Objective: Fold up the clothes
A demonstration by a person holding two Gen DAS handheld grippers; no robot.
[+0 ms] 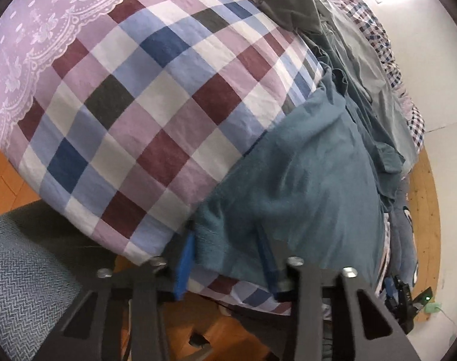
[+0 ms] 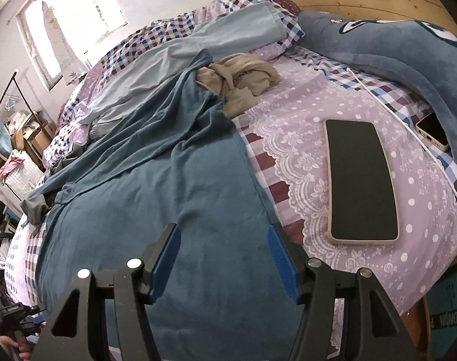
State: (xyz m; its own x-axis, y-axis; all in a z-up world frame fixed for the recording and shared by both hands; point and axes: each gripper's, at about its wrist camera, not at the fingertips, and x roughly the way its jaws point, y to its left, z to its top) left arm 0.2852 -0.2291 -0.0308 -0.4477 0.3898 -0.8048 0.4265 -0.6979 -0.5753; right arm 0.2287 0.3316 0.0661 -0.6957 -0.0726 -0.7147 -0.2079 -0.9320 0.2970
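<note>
The teal garment (image 2: 168, 210) lies spread across the bed (image 2: 364, 96), its far end rumpled. The left hand-held gripper (image 1: 228, 258) stands apart around the near edge, cloth between its pads; the right hand-held gripper (image 2: 222, 258) hovers apart above. Likely a fold (both must clamp one hem and carry it over evenly).

Right of the teal garment (image 2: 174, 210), bare bedspread (image 2: 291, 120) gives passage; a phone (image 2: 362, 180), cable (image 2: 409, 126) and plush pillow (image 2: 388, 51) crowd farther right.
</note>
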